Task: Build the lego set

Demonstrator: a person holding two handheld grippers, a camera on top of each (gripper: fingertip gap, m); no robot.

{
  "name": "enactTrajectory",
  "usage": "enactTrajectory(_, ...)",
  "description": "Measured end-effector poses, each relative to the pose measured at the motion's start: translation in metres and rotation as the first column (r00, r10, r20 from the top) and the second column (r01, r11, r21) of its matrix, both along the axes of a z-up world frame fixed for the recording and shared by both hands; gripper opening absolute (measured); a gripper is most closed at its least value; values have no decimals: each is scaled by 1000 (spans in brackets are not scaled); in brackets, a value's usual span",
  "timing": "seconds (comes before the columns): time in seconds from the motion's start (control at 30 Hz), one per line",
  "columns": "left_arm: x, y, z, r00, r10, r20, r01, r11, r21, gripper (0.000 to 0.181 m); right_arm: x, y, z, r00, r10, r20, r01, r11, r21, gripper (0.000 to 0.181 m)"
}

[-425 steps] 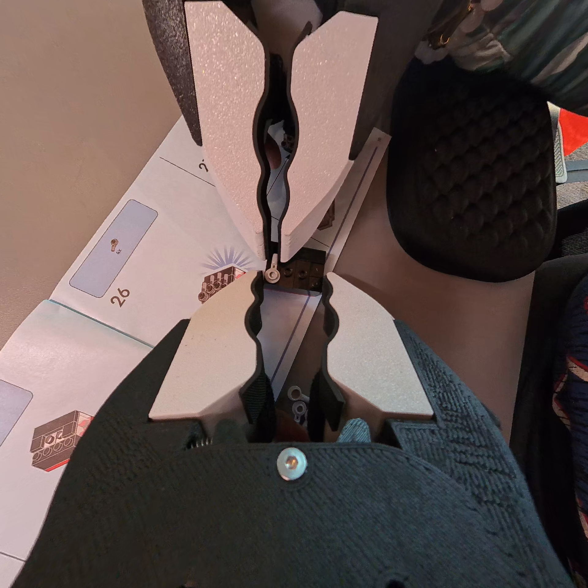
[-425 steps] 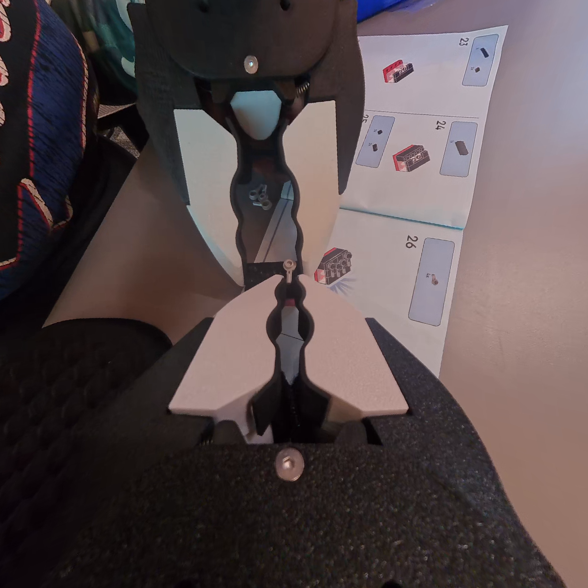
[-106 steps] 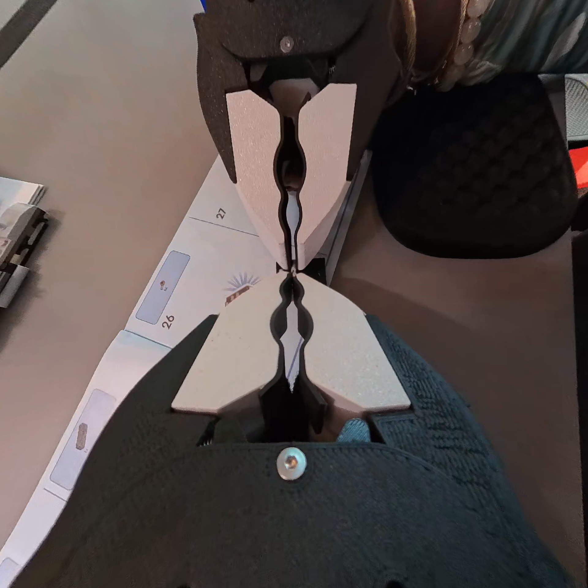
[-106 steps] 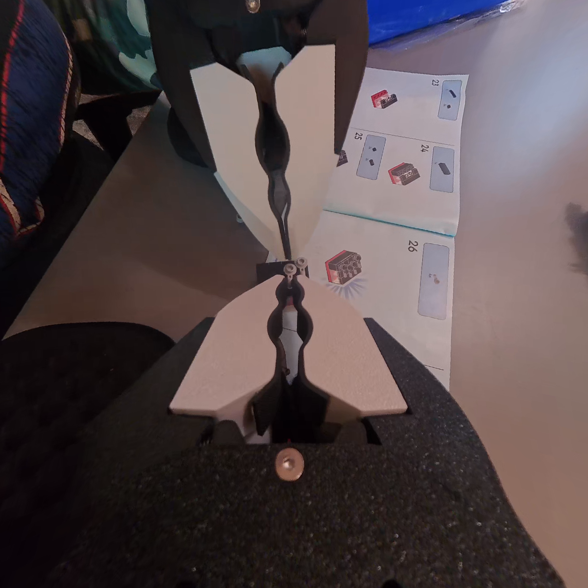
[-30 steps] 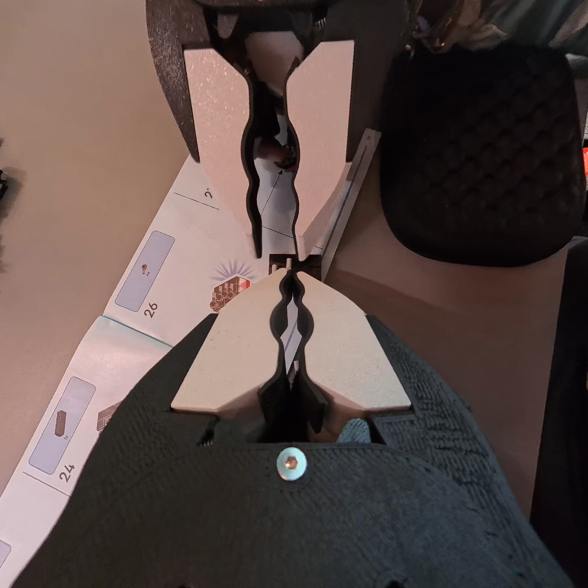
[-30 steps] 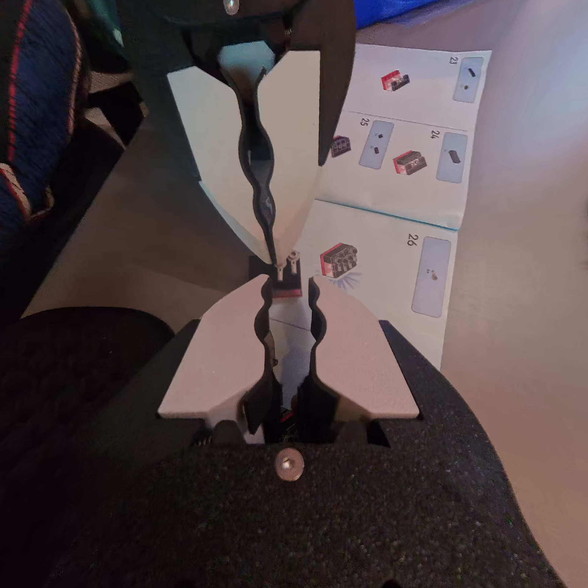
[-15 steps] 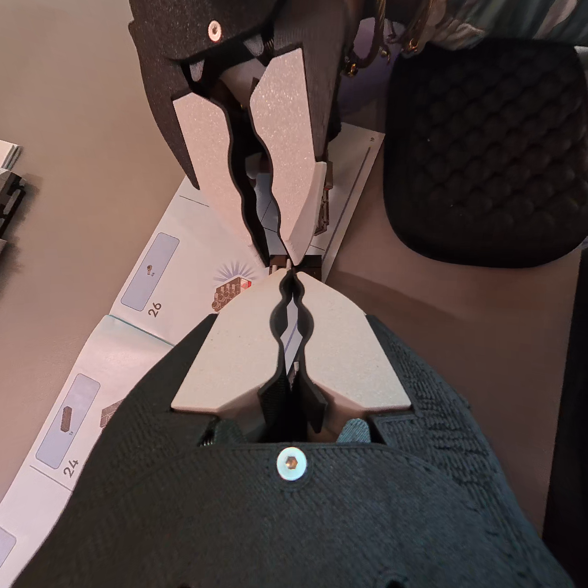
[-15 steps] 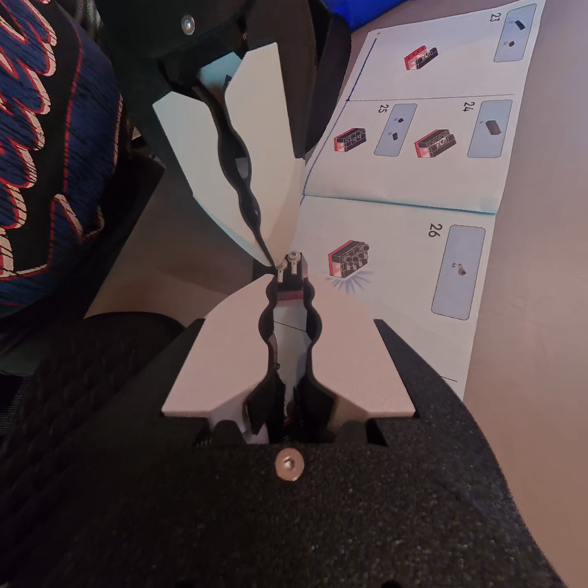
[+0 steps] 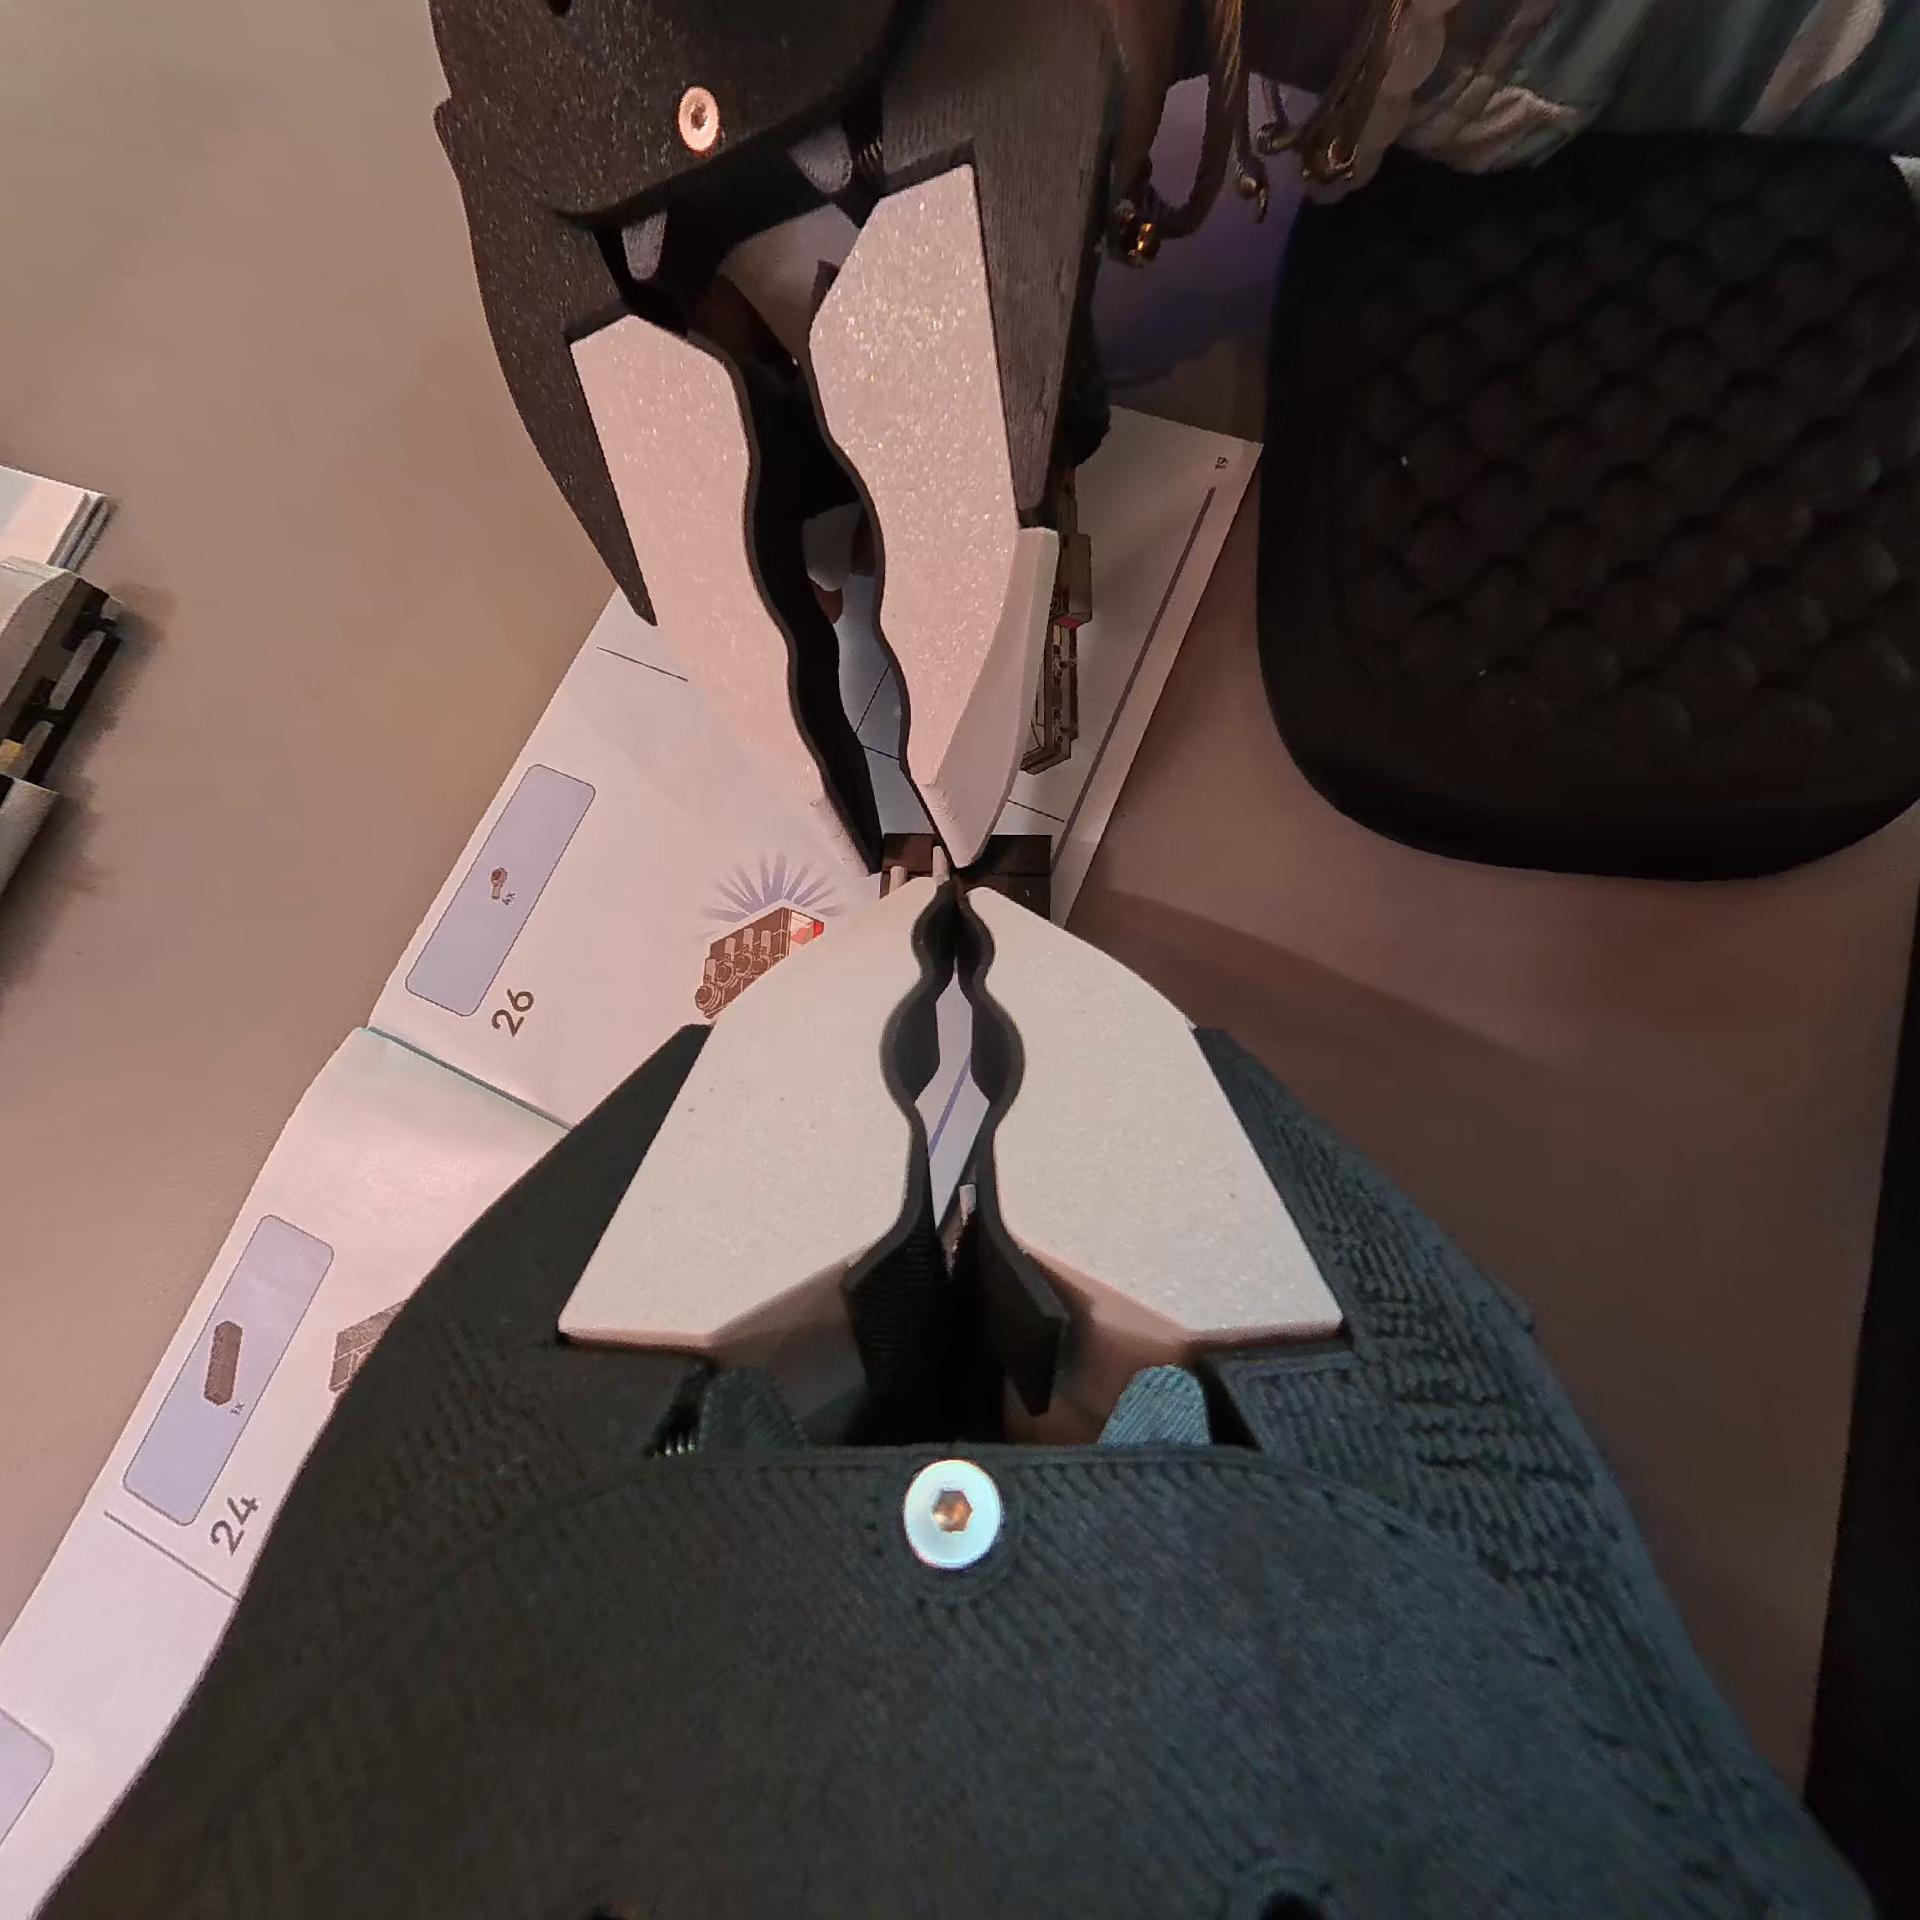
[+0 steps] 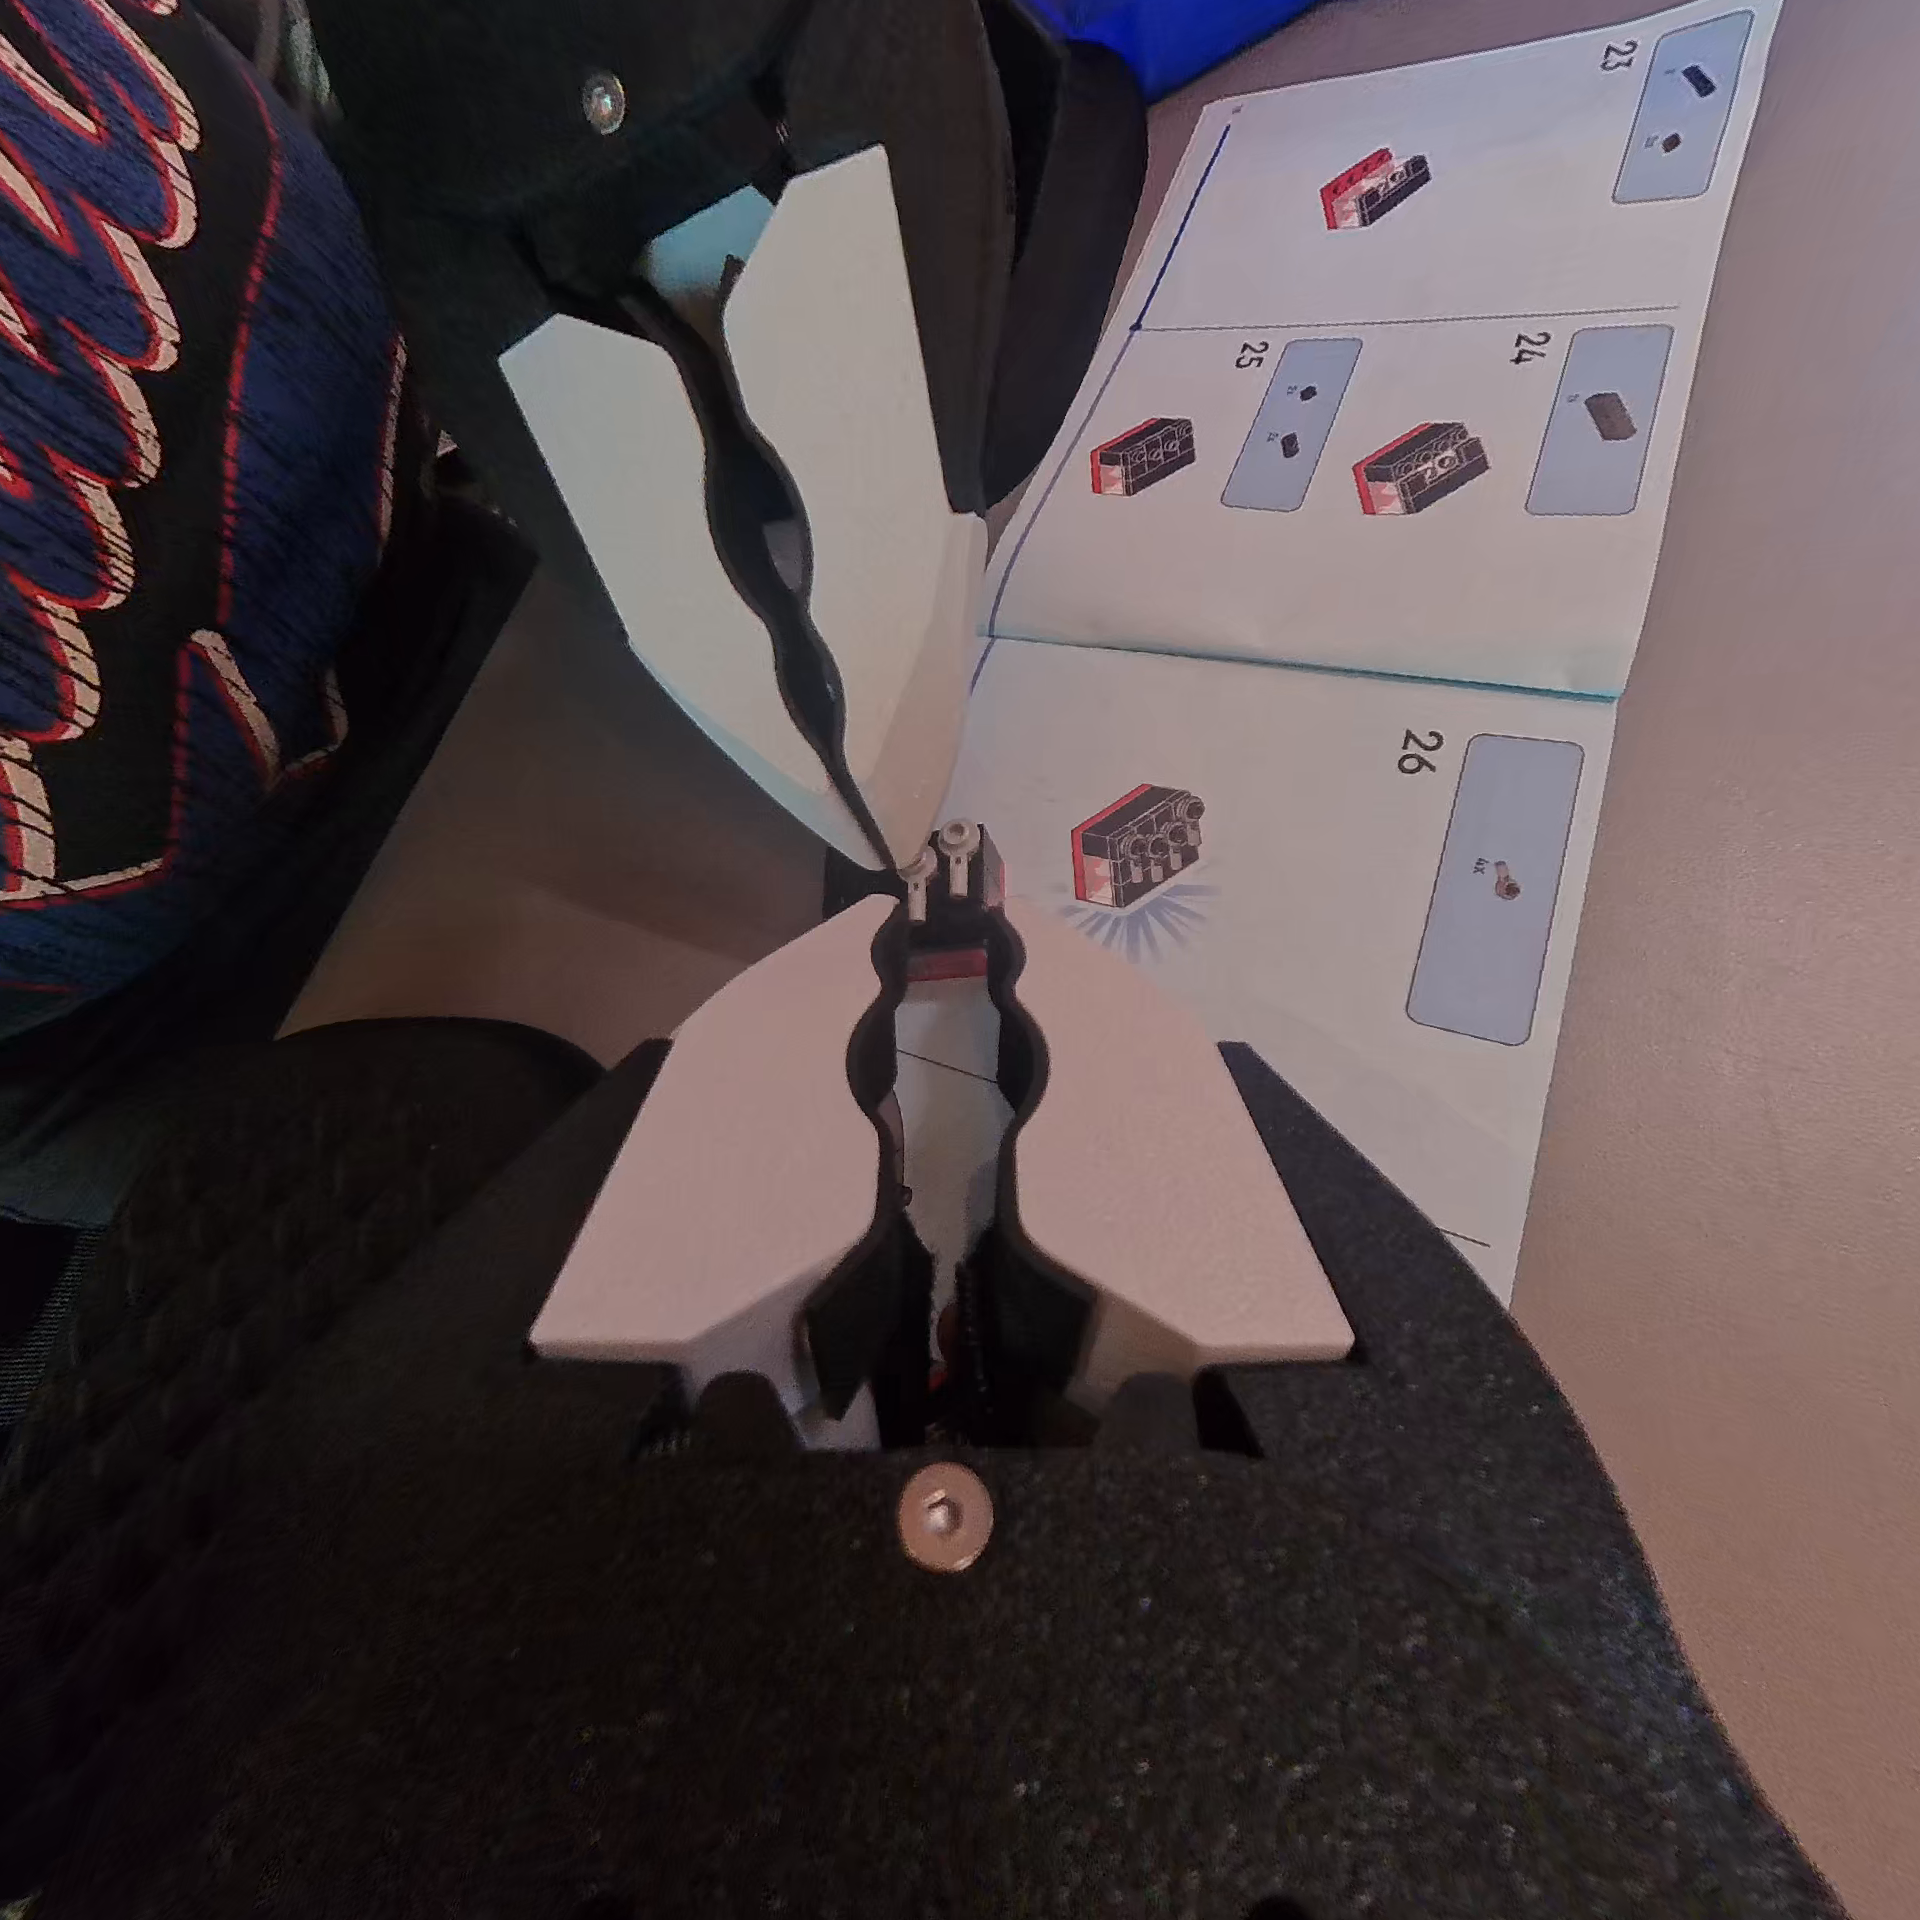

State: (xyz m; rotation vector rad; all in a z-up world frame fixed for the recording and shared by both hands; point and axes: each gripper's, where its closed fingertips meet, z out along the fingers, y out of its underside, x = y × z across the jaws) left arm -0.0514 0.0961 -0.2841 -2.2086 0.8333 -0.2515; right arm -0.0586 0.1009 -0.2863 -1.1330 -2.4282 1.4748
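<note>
**Pegs going into the block**

I'm clamping the black-and-red lego block (image 10: 948, 935) with my right gripper (image 10: 943, 914) above the instruction booklet (image 10: 1299, 935). My left gripper (image 10: 891, 864), fingers pinched together, is grasping a small grey peg (image 10: 917, 875) seated beside a second peg (image 10: 958, 847).

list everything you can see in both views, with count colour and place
lego block: 1, black and red, between right gripper's tips
pins: 2, light grey, sticking out of block
instruction booklet: 1, pale blue-white, open on table
table: 1, beige
chair seat: 1, black, beside table
part-built model: 1, grey-black, left wrist view's left edge
left gripper: white fingers, shut on one pin
right gripper: white fingers, gripping block
</note>
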Motion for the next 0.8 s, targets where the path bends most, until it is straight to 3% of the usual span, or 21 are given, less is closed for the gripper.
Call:
enactTrajectory(0.4, 0, 0, -1, 1000, -12, -13, 12, 999, -38, 1, -1, 3, 5, 999, -17, -35, 17, 1000, -3, 18)
enactTrajectory(0.7, 2, 0, 2, 997, -37, 72, 39, 999, -30, 0, 4, 10, 34, 982, -106, -157, 112, 993, 28, 21)
enactTrajectory(0.8, 5, -3, 15, 989, -53, 138, 50, 999, 21, 4, 9, 10, 38, 972, -143, -186, 149, 989, 18, 22)
